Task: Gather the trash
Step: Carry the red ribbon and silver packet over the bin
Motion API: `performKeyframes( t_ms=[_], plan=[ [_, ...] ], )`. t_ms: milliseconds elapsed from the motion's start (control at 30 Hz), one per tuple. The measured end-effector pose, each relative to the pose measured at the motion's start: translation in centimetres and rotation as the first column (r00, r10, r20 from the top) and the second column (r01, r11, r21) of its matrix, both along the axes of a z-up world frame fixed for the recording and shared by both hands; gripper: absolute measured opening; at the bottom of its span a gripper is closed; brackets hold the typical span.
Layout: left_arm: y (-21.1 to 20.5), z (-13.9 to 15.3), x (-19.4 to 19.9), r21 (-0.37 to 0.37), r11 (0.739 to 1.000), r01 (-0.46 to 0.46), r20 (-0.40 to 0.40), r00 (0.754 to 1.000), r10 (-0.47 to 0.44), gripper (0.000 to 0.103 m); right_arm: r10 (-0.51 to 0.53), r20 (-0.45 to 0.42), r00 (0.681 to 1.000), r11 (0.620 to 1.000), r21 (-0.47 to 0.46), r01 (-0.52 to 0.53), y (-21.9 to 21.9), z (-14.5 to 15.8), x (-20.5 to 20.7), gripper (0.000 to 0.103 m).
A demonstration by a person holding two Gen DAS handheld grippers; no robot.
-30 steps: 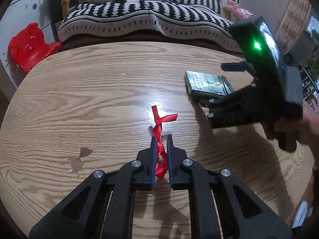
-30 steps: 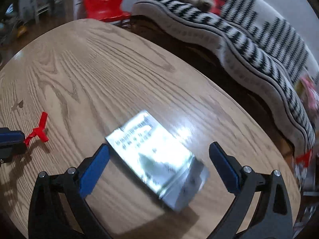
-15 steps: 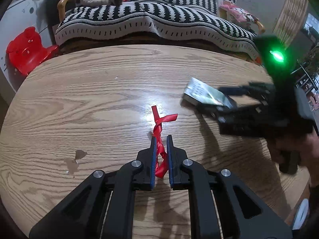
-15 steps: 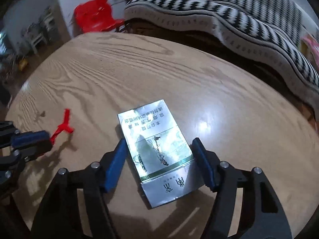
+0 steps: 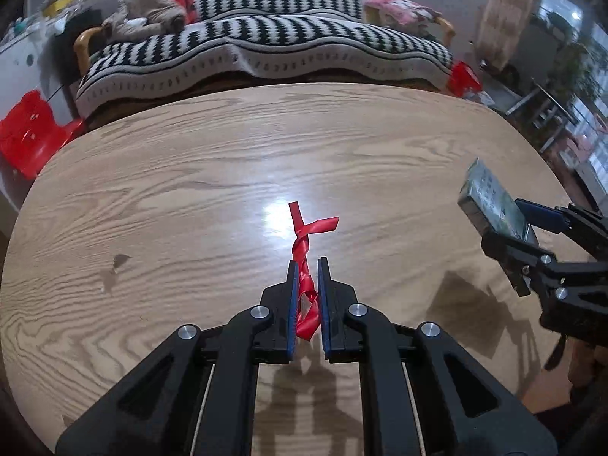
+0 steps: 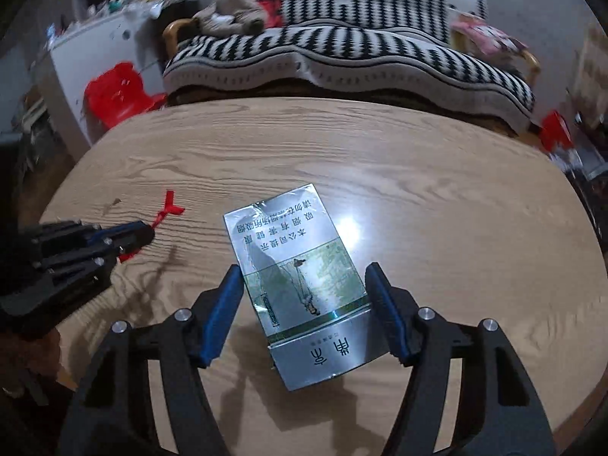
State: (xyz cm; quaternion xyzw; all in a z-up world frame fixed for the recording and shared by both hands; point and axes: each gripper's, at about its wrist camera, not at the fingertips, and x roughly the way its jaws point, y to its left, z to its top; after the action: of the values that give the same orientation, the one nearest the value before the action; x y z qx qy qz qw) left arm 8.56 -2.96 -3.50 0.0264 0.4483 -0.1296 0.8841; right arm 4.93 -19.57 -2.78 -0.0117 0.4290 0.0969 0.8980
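My left gripper [image 5: 307,266] is shut on a twisted red ribbon [image 5: 304,250] and holds it above the wooden table [image 5: 190,174]; its free ends stick out ahead of the fingertips. My right gripper [image 6: 304,277] is shut on a silver and green cigarette pack [image 6: 296,281] and holds it lifted off the table. In the left wrist view the pack [image 5: 490,201] and the right gripper [image 5: 509,224] are at the far right. In the right wrist view the left gripper [image 6: 146,230] and the ribbon [image 6: 169,209] are at the left.
A small scrap or stain [image 5: 117,262] lies on the table's left part. A sofa with a black and white striped cover [image 5: 266,53] stands behind the table. A red plastic chair [image 5: 30,136] stands at the far left.
My right gripper closed on the cigarette pack and lifted it off the table, moving right and nearer. My left gripper kept hold of the ribbon and rose slightly.
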Motion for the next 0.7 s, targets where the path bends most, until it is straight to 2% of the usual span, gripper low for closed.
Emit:
performKeyframes(
  t_ms=[100,300,400,600,700],
  plan=[
    [-1.3,0.5,-1.2,0.014,0.999,0.030,0.017,0.999,-0.030,0.009,-0.027,0.010,1.000,0.999,0.017,0.027,-1.2,0.7,-1.5,0.065],
    [-3.2,1.1,-2.2,0.022,0.999,0.029,0.033,0.999,-0.030,0.009,-0.050,0.032,0.998,0.998,0.028,0.049,-3.1,1.8,-2.8,0.065],
    [-4.6,1.4,-2.3,0.023,0.999,0.034,0.038,0.999,-0.035,0.009,-0.100,0.050,0.994,0.995,0.026,0.099,-5.2,2.4,-3.7,0.065],
    [-9.7,1.9,-2.5,0.004,0.994,0.111,0.042,0.993,-0.111,0.009,-0.213,0.071,0.974,0.977,0.031,0.211,-11.2,3.2,-6.9,0.065],
    [-13.2,2.4,-3.1,0.005,0.986,0.166,0.058,0.984,-0.166,0.009,-0.288,0.087,0.954,0.958,0.025,0.287,-15.1,3.5,-9.5,0.065]
  ],
)
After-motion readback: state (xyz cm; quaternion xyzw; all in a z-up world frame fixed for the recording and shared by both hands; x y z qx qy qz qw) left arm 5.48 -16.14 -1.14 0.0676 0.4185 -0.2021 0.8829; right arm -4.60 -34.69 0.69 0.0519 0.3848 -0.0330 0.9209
